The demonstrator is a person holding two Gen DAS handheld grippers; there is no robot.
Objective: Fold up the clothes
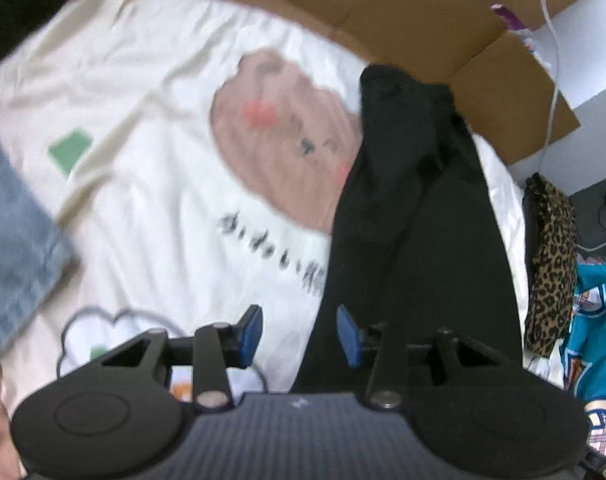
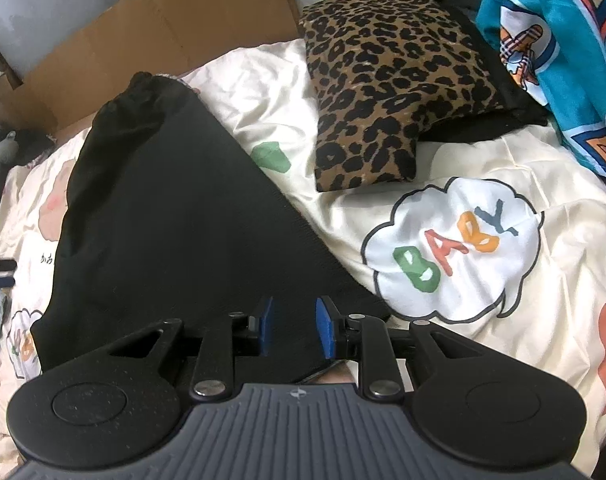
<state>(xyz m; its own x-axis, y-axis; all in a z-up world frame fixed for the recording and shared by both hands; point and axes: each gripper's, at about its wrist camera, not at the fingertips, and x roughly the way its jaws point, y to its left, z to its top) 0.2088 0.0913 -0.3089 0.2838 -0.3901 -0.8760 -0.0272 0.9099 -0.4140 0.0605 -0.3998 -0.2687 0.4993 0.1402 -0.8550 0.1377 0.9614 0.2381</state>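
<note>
One cream printed bedsheet point(image 2: 443, 152) is spread below. One black garment point(image 2: 175, 216) is laid across it from 11 to 6 o'clock. One leopard-print piece point(image 2: 383, 80) is seen at 1 o'clock, one denim item point(image 1: 15, 240) at 9 o'clock in the left view. Two grippers are counted – left gripper point(image 1: 299, 332) and right gripper point(image 2: 293, 328), blue pads apart above the black cloth, nothing visibly clamped.

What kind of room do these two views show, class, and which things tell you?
Probably a bedroom: clothes lie on a cream cartoon-print bedsheet, beside a leopard-print cushion, with cardboard boxes behind.
</note>
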